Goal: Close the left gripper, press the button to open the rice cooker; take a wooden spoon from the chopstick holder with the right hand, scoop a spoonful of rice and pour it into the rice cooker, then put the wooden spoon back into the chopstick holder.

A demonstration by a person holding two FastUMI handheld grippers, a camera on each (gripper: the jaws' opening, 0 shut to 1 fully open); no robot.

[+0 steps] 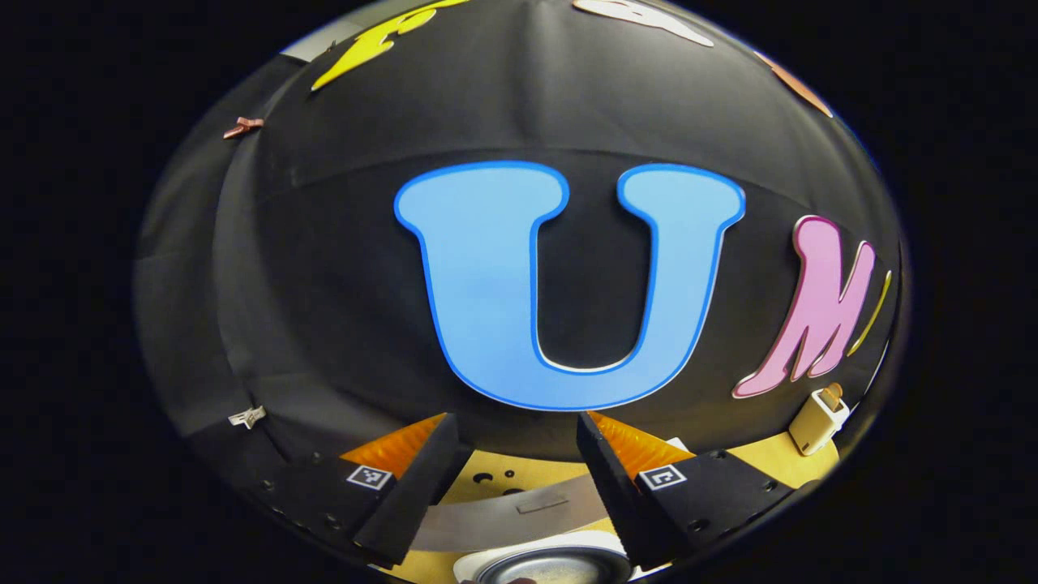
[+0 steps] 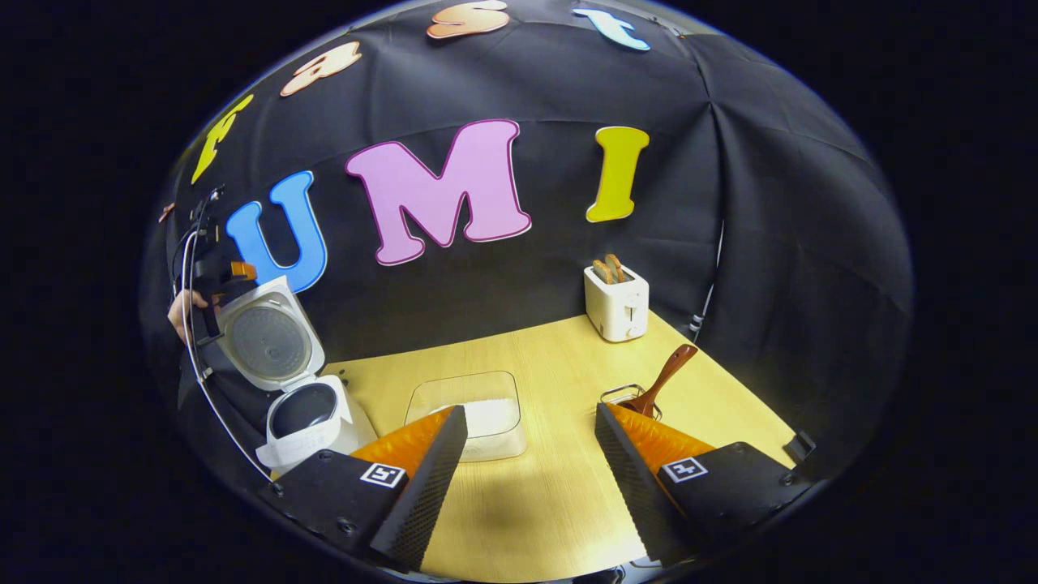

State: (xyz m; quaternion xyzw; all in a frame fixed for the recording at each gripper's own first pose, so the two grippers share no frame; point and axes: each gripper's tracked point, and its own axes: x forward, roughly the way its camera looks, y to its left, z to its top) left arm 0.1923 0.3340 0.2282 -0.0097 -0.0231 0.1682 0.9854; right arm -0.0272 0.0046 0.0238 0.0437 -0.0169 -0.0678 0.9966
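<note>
Where right gripper (image 2: pixel 527 478) hovers over table (image 2: pixel 519 519), jaws stand spread, grasping nothing. Just beyond: clear rice box (image 2: pixel 474 410) at centre; spoon (image 2: pixel 661 381) upright-tilted in holder (image 2: pixel 620 396) to right. Cooker (image 2: pixel 304 422) at left, lid (image 2: pixel 268 341) raised; hand (image 2: pixel 182 312) behind lid. Toaster (image 2: pixel 616 302) at far edge. Left gripper (image 1: pixel 519 478), jaws parted, empty, above open cooker pot (image 1: pixel 555 566); toaster at far right.

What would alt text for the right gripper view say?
An open claw hovers over a wooden table holding an open rice cooker, a clear container of rice, a wooden spoon in its holder, and a toaster.
</note>
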